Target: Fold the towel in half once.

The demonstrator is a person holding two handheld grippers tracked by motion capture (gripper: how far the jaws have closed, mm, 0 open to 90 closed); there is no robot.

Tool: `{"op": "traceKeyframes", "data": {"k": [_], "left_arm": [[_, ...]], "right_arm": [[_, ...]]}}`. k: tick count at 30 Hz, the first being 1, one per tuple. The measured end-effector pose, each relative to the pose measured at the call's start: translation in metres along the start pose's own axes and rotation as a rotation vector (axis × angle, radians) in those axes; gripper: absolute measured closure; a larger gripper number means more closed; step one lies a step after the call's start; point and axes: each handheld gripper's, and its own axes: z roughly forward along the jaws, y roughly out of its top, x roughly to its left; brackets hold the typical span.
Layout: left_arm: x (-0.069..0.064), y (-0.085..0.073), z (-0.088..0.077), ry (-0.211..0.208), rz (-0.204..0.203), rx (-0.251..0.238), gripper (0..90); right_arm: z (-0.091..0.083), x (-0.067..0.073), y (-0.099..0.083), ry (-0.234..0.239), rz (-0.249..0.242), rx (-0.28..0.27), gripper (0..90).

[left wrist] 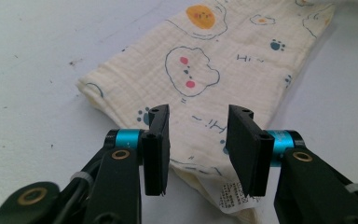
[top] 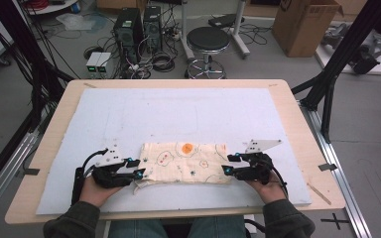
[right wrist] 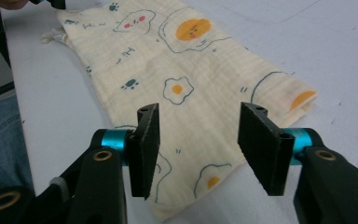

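High view is showing the cloth (top: 184, 162) lying folded into a strip on the worktop (top: 178, 121) between the left gripper (top: 135, 168) and right gripper (top: 226, 164) — both jaws standing spread, pinching nothing — so this fold is looking done, any further fold remaining.

A folded cream cloth (top: 184, 162) printed with fried eggs and paw prints lies flat on the white mat (top: 129, 119).
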Motion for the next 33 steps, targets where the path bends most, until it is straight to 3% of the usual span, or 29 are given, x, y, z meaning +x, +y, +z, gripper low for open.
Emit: {"op": "traceKeyframes", "data": {"k": [15, 33], "left_arm": [[0.002, 0.007, 0.001, 0.001, -0.012, -0.003, 52.0], [0.012, 0.032, 0.004, -0.002, -0.028, 0.004, 43.1]], "right_arm": [[0.004, -0.004, 0.011, -0.031, -0.005, -0.01, 41.6], [0.005, -0.011, 0.028, -0.053, -0.003, -0.024, 37.5]]}}
